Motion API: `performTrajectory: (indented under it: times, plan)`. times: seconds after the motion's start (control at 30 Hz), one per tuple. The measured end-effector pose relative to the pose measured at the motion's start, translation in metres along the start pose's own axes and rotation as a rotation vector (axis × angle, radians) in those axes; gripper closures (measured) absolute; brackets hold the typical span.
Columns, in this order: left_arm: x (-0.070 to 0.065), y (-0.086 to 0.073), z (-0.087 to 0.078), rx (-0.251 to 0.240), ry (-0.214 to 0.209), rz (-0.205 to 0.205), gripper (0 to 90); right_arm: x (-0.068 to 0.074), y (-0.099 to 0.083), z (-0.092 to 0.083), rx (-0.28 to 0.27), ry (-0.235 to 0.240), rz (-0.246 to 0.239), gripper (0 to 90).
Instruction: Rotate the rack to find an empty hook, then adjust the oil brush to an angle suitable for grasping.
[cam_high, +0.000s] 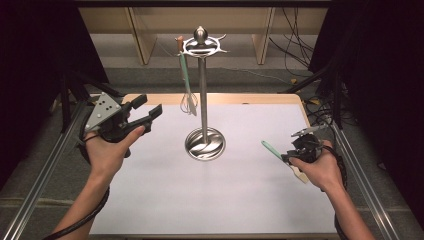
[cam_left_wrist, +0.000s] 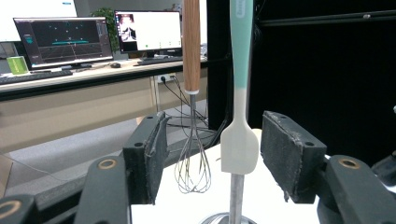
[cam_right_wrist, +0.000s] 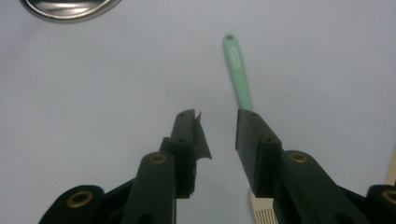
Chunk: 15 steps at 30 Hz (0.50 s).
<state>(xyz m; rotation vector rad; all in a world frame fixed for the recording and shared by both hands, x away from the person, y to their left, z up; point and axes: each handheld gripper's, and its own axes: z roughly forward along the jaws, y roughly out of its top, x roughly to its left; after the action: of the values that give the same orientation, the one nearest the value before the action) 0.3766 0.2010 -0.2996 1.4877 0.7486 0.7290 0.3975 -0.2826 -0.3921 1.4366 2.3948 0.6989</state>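
Right gripper (cam_right_wrist: 219, 126): fingers apart, nothing clamped, poised over the turner (cam_right_wrist: 237, 70) lying flat on the surface (cam_high: 210, 200), mint handle pointing toward the stand's base (cam_high: 205, 144). Likely light, stiff handle, smooth and a bit slippery; low profile makes pickup awkward. Best hold is mid-handle, across its width, clear of the slotted head. Left gripper (cam_high: 142, 111): fingers wide apart, empty, either side of the spatula (cam_left_wrist: 239, 149) hanging beside the whisk (cam_left_wrist: 192, 163) on the stand.
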Motion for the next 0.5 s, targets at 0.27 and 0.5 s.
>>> performTrajectory:
  times: [0.27, 0.5]
  plan:
    - [-0.001, 0.0, 0.0, -0.002, -0.014, 0.002, 40.6, -0.006, 0.003, 0.008, 0.081, -0.018, -0.006, 67.4]
    - [-0.002, 0.001, 0.001, -0.001, -0.022, -0.005, 40.5, -0.013, 0.007, 0.018, 0.157, -0.027, -0.034, 70.1]
